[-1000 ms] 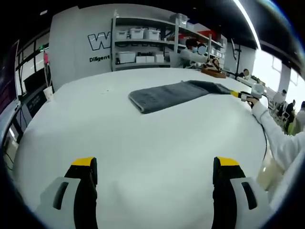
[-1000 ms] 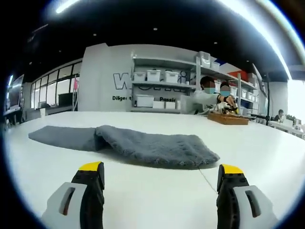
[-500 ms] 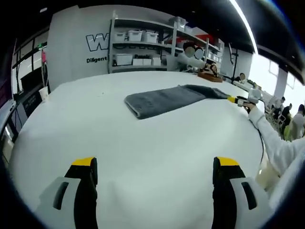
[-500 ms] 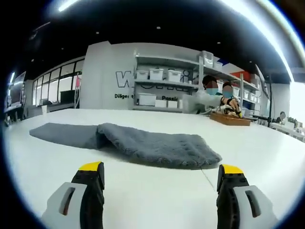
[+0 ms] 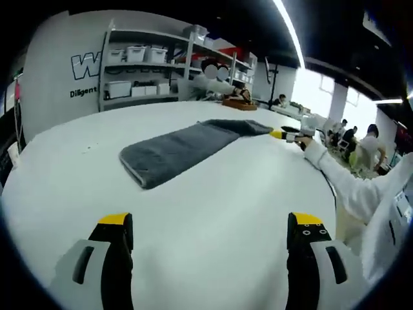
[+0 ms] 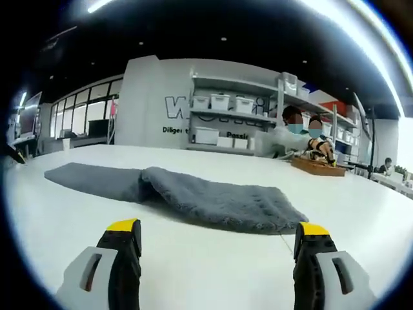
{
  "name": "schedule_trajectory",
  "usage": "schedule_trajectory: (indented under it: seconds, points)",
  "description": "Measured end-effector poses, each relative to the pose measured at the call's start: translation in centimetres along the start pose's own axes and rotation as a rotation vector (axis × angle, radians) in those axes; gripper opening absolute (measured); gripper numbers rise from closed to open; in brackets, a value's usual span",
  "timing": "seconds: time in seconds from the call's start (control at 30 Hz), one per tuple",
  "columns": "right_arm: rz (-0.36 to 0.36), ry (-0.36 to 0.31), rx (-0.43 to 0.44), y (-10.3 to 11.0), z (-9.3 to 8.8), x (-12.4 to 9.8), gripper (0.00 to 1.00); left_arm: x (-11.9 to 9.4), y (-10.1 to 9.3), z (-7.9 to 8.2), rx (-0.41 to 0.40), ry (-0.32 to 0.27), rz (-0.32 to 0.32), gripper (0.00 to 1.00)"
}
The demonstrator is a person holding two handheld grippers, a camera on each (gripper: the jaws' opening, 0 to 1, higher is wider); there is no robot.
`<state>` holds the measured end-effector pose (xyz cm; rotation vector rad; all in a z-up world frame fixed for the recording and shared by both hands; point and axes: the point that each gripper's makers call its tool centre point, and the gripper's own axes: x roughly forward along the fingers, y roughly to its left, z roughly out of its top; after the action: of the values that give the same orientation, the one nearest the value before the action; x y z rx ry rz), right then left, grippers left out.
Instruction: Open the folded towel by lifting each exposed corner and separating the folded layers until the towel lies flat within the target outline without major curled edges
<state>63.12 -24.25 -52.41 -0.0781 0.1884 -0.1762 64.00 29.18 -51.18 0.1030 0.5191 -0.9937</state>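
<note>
Right gripper view: folded towel lies just beyond spread, empty fingers (left gripper's likewise).

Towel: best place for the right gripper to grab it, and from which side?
Probably the near rounded end of the grey towel, where the upper layer laps over the flatter layer on the white table. Come in low and head-on; the right gripper, jaws open, already faces that edge.
</note>
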Motion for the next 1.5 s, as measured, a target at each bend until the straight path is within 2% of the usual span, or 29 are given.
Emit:
schedule_trajectory:
  seconds: [0.17,0.27,0.3,0.37,0.4,0.47,0.57,0.63,0.73,0.83,0.93,1.13,1.3,1.4,1.5]
  points:
    - [-0.006,0.003,0.007,-0.2,-0.1,0.0,0.99,2.2,3.0,0.1,0.004,0.01,-0.024,0.97]
    - [-0.006,0.01,0.003,-0.2,-0.3,0.1,0.99,3.4,3.3,0.9,-0.02,-0.028,-0.116,0.97]
    - [-0.006,0.013,0.0,-0.2,-0.3,0.1,0.99,3.9,3.1,1.3,-0.052,-0.054,-0.173,0.97]
    - [-0.004,0.017,-0.001,-0.1,-0.4,0.1,0.99,4.4,3.6,1.6,-0.084,-0.08,-0.198,0.95]
    - [-0.004,0.017,-0.002,-0.1,-0.4,0.1,0.99,4.8,4.1,1.6,-0.106,-0.087,-0.199,0.96]
    - [-0.006,0.018,-0.003,-0.1,-0.4,0.1,0.99,5.4,4.8,1.5,-0.098,-0.085,-0.192,0.96]
    - [-0.008,0.019,0.0,-0.1,-0.5,0.1,0.99,6.4,6.5,1.0,-0.053,-0.065,-0.132,0.95]
    - [-0.009,0.02,-0.001,-0.1,-0.5,0.1,0.99,7.0,6.9,1.0,-0.048,-0.065,-0.121,0.92]
    - [-0.008,0.019,-0.005,-0.1,-0.5,0.1,0.99,7.6,6.7,1.4,-0.045,-0.093,-0.14,0.88]
    - [-0.007,0.019,-0.007,-0.1,-0.5,0.1,0.99,8.2,6.3,1.4,-0.029,-0.092,-0.141,0.83]
    - [-0.007,0.017,-0.006,-0.1,-0.4,0.1,0.99,8.8,6.6,1.1,0.013,-0.083,-0.122,0.82]
    - [-0.006,0.017,-0.009,-0.1,-0.4,0.2,0.99,9.0,7.1,1.3,-0.013,-0.092,-0.121,0.8]
    - [-0.005,0.018,-0.012,-0.1,-0.4,0.3,0.99,9.1,7.5,1.2,0.012,-0.09,-0.102,0.76]
    - [-0.006,0.02,-0.011,-0.1,-0.5,0.3,0.99,9.2,7.7,1.0,0.034,-0.089,-0.084,0.72]
    - [-0.009,0.021,-0.011,-0.2,-0.5,0.3,0.99,9.4,8.2,1.0,0.057,-0.087,-0.063,0.64]
